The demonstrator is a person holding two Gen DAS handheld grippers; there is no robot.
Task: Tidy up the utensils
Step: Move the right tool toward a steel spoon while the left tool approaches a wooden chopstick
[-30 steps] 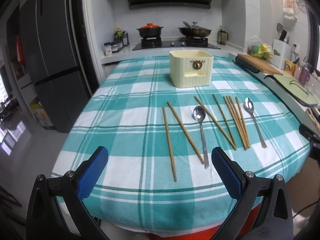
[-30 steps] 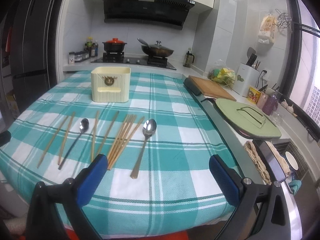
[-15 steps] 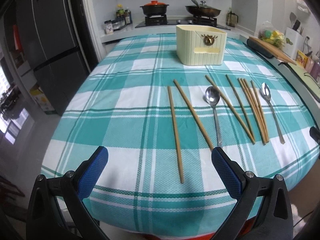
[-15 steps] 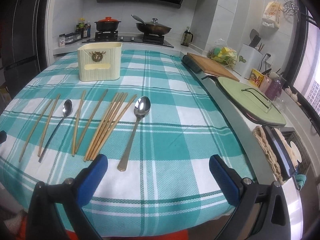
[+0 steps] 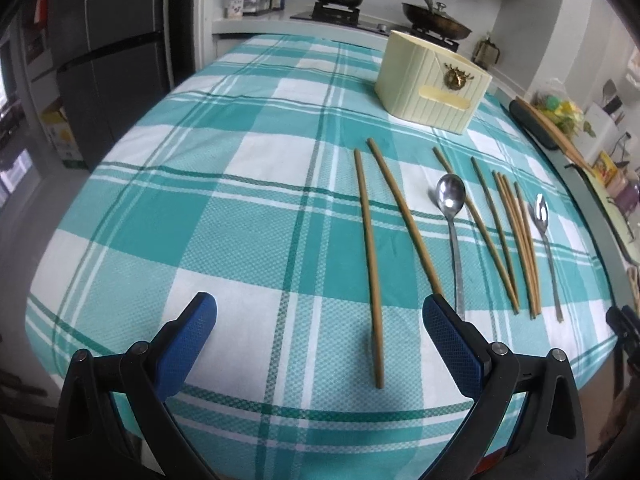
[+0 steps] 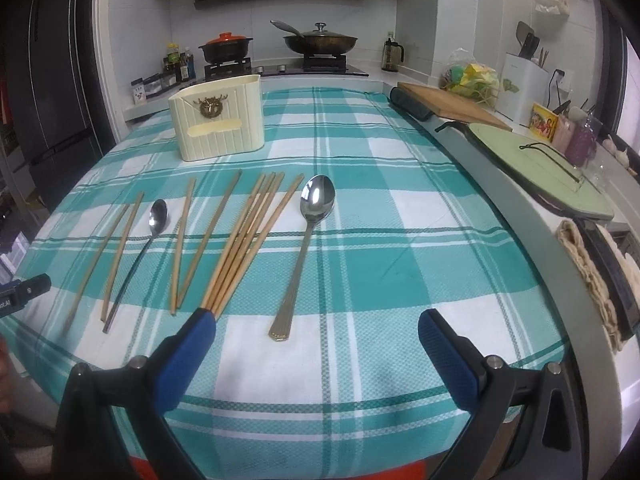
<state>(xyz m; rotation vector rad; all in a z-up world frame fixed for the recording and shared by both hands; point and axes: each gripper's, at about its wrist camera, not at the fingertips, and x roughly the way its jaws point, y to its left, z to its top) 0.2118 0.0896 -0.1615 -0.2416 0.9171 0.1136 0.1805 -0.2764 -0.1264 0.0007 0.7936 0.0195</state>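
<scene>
Several wooden chopsticks and two steel spoons lie in a row on a teal checked tablecloth point(image 5: 240, 208). A cream utensil holder point(image 5: 432, 84) stands behind them; it also shows in the right wrist view point(image 6: 218, 124). My left gripper point(image 5: 320, 320) is open and empty, just above the near end of the leftmost chopstick point(image 5: 370, 264). The left spoon point(image 5: 452, 216) lies to its right. My right gripper point(image 6: 316, 330) is open and empty, over the handle end of the larger spoon point(image 6: 308, 240). A chopstick bundle point(image 6: 248, 240) ends at its left finger.
A stove with a red-lidded pot point(image 6: 226, 46) and a wok point(image 6: 320, 40) stands behind the table. A cutting board point(image 6: 448, 104), a green lid point(image 6: 540, 164) and a knife block point(image 6: 524, 80) line the right counter. A dark fridge point(image 5: 100, 60) stands at the left.
Both grippers have moved forward and lower toward the table. The left one has swung left over the leftmost chopsticks; the right one has come up to the large spoon's handle.
</scene>
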